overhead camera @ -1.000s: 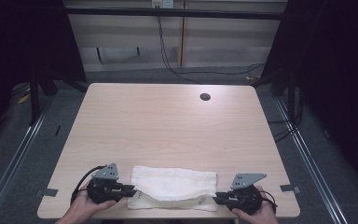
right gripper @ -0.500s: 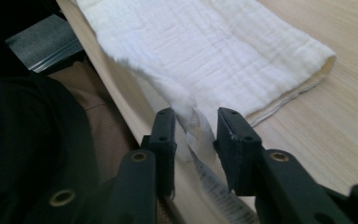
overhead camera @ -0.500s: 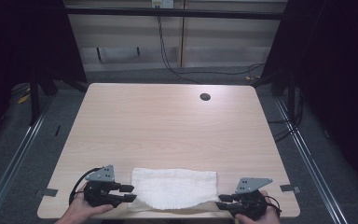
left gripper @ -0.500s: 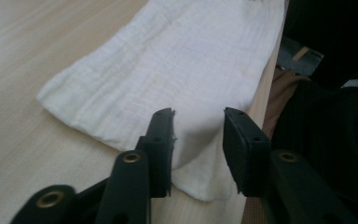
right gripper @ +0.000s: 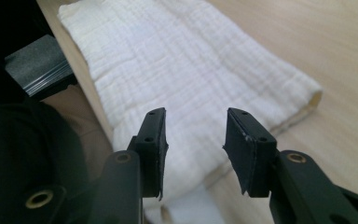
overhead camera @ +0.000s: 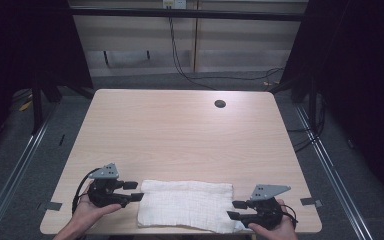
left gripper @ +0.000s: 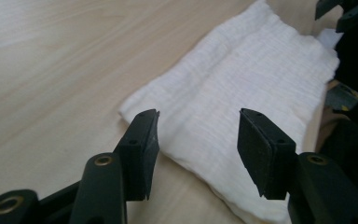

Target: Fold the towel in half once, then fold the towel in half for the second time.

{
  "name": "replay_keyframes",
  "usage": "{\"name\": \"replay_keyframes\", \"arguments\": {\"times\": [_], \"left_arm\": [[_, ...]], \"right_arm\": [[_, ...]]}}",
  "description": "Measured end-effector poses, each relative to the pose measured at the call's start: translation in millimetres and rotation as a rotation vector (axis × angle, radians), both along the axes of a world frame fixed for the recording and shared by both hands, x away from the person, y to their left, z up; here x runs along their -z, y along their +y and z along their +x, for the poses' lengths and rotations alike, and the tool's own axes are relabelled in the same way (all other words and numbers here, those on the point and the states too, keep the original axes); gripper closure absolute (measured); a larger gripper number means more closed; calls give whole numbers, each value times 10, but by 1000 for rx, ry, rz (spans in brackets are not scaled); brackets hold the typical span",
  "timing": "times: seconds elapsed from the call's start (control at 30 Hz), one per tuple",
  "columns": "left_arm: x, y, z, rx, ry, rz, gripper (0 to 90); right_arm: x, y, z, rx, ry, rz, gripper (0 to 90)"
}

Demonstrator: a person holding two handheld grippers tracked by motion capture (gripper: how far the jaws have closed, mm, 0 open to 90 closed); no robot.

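Both my grips have just been opening — cloth (overhead camera: 186, 204) let go, flatter now

Left gripper (overhead camera: 132, 191) gapes at one end; right gripper (overhead camera: 236, 210) at the other — nothing pinched.

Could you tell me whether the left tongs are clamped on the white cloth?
No, in the left gripper view the left tongs stand open, with the white cloth lying flat beyond them.

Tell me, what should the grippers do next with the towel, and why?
Probably draw both back off the towel. It lies folded flat at the table's near edge, and the left gripper and right gripper have just been opening, with nothing pinched between their jaws.
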State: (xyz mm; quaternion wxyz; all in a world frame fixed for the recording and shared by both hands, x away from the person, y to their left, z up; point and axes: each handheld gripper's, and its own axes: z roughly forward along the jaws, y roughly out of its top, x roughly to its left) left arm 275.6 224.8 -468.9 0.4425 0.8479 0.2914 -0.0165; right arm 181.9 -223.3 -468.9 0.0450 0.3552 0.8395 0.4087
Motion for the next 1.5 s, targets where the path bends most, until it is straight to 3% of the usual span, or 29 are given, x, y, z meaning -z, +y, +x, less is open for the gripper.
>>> {"name": "replay_keyframes", "arguments": {"times": [0.2, 0.33, 0.37, 0.57, 0.73, 0.77, 0.8, 0.87, 0.93, 1.13, 1.27, 1.5], "left_arm": [[-66, -57, 190, -34, -18, 12, 455], [-79, -105, 339, -55, -9, 5, 449], [-70, -121, 372, -61, -16, 21, 443], [7, -191, 463, -80, 22, 33, 436], [-25, -283, 569, -76, 4, 44, 433], [-26, -301, 582, -82, 5, 25, 426], [-18, -315, 586, -76, 11, 8, 421], [3, -344, 562, -55, 3, 33, 416], [35, -328, 533, -48, 8, 30, 409], [138, -277, 495, -53, 16, 73, 409], [120, -242, 504, -63, 12, 52, 406], [143, -227, 480, -54, 14, 63, 399]], "right_arm": [[-37, 159, 212, 9, -13, 8, 553], [-56, 324, 278, -2, -9, 8, 530], [-47, 370, 291, -4, -13, 6, 521], [-10, 626, 279, -81, 2, 6, 491], [11, 863, 308, -118, 18, -25, 492], [13, 903, 319, -126, 18, -19, 494], [6, 937, 323, -128, 16, -18, 497], [-11, 1006, 330, -145, 16, 2, 518], [-27, 1092, 335, -171, 17, 7, 527], [-18, 1437, 318, -252, 17, 12, 540], [-25, 1650, 298, -303, 13, 19, 544], [37, 1995, 352, -365, 24, 18, 577]]}}
